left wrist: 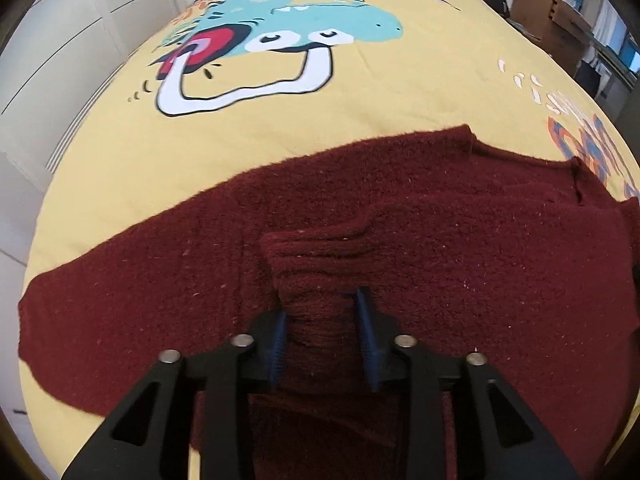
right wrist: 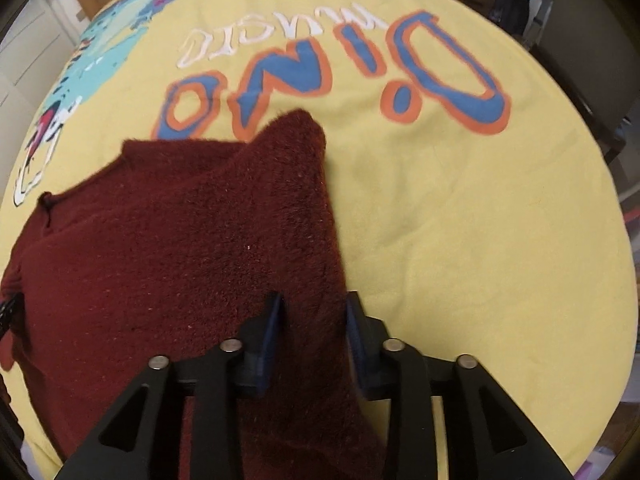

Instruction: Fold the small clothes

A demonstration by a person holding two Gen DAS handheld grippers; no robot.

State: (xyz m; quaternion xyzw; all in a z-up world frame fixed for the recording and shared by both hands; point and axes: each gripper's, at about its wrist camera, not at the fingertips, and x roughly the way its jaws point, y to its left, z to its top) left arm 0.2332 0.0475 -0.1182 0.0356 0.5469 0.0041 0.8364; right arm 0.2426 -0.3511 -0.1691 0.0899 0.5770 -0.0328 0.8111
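The right gripper (right wrist: 314,312) pinches a fold of the maroon knit sweater (right wrist: 168,248) between its blue pads (right wrist: 269,332), the garment spreading leftward over a yellow bedspread (right wrist: 460,220) printed with blue-and-orange "Dino" lettering (right wrist: 328,80) and a teal dinosaur (right wrist: 108,40).

maroon sweater (left wrist: 400,220): lower part cut off at the bottom edge of both views, partly hidden behind gripper linkages. yellow bedspread (right wrist: 460,220): white lettering blurred, upper centre of the right view. clutter, upper right corners: too dim to identify.
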